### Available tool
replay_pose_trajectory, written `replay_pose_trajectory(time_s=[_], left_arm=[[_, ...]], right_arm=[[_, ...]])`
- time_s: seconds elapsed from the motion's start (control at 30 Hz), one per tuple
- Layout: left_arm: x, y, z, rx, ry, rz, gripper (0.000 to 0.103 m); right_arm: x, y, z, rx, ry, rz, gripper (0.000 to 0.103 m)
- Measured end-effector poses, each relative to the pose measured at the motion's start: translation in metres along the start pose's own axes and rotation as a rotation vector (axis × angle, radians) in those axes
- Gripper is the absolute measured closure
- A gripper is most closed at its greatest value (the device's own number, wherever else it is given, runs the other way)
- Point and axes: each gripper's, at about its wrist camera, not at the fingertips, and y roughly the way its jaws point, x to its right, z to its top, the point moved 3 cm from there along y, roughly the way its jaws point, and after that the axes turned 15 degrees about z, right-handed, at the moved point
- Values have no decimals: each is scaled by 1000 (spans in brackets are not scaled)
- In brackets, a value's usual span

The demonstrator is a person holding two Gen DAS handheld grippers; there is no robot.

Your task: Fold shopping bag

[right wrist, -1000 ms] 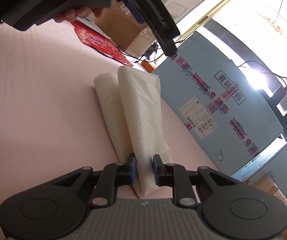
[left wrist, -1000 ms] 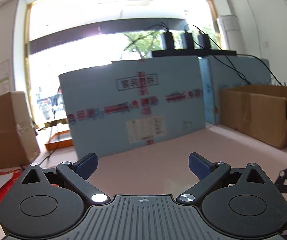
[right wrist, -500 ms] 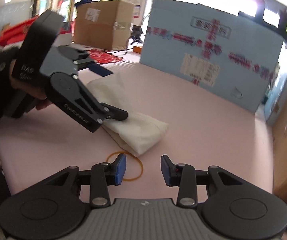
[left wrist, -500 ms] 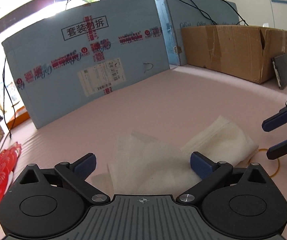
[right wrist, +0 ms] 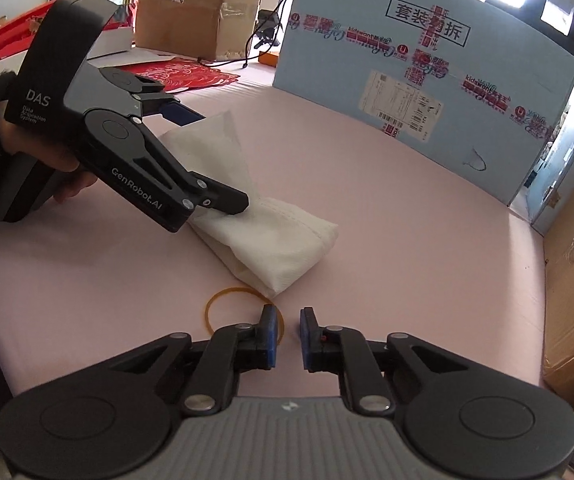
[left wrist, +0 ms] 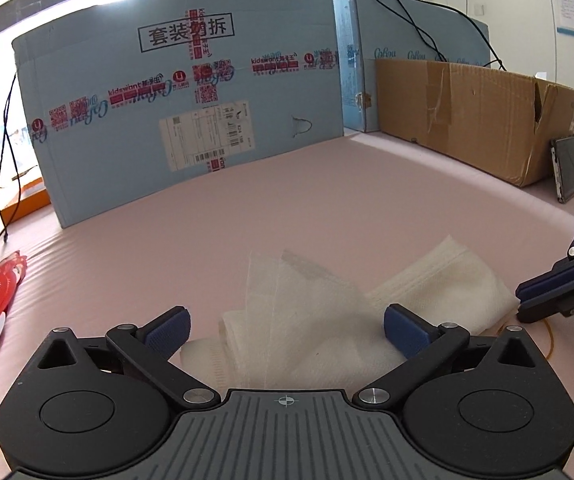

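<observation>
White non-woven fabric shopping bag is lying folded into a long strip on the pink padded worktop, and I am seeing it at the centre of both views, with one loose end sticking up. I am keeping the left tongs spread wide. Their blue pads are sitting either side of the strip's near end without pinching it. In the right wrist view these tongs are reaching in from the upper left, held by a hand, and the lower finger tip is resting on top of the bag.

The right tongs have just been closing and are standing all but together, with only a slim gap and no bag between the pads. They are pointing at the strip's near corner, at lower centre of their own view. A thin yellow rubber band is lying flat just beside that corner, its edge running under the left pad. I cannot tell whether it is being touched.

A large pale blue printed carton is standing behind.
</observation>
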Motion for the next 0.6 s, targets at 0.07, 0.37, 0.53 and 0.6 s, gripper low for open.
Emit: replay_pose_trajectory(time_s=[0.07,0.37,0.53,0.6], left_arm=[[-5,6,-1,-24,-37,-31,0],[-17,17,-6,-73,-121,-85,0],[-14,4,-3,16,-121,-87,0],[-13,-1,1,55,-122,-103,0]], right_arm=[[14,-5,2,24,113,32,102],[58,-14,-5,158,438,72,102],[68,-10,-8,201,582,154,102],[73,-8,-10,207,651,201,102]])
